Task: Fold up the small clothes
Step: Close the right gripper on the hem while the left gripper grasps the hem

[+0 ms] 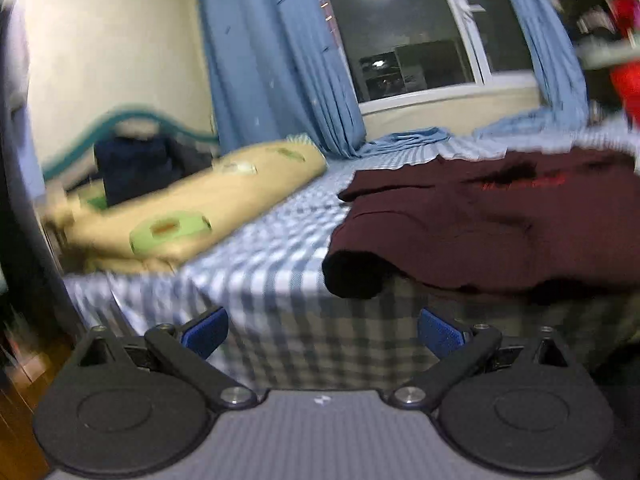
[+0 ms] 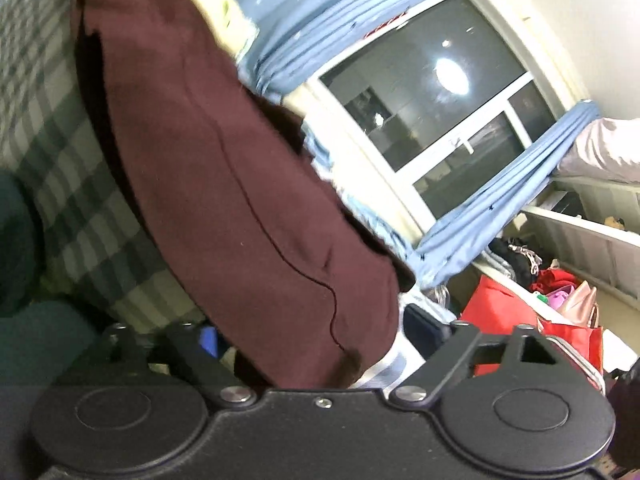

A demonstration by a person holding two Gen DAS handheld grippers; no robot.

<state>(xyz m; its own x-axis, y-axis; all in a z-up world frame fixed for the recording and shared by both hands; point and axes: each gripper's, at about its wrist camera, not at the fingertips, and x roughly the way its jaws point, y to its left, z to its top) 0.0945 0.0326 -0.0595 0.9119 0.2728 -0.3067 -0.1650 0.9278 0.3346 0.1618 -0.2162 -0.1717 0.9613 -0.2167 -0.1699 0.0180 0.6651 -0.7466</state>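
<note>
A dark maroon garment (image 1: 480, 232) lies rumpled on the blue-checked bed sheet (image 1: 260, 248), one dark cuff hanging over the bed's near edge. My left gripper (image 1: 322, 332) stands open just below and in front of that edge, left of the cuff, with nothing between its blue pads (image 1: 206, 332). In the rolled right wrist view the same garment (image 2: 240, 160) fills the space between the fingers of my right gripper (image 2: 316, 332). Its jaws stand apart around the cloth. A light gap shows beside the right pad (image 2: 424, 324), so I see no pressing.
A yellow pillow (image 1: 192, 208) lies on the bed's left side with dark clothing (image 1: 136, 164) behind it. Blue curtains (image 1: 272, 60) frame a dark window (image 1: 416, 40). Red bags (image 2: 492, 308) and white shelves (image 2: 580, 232) crowd the right.
</note>
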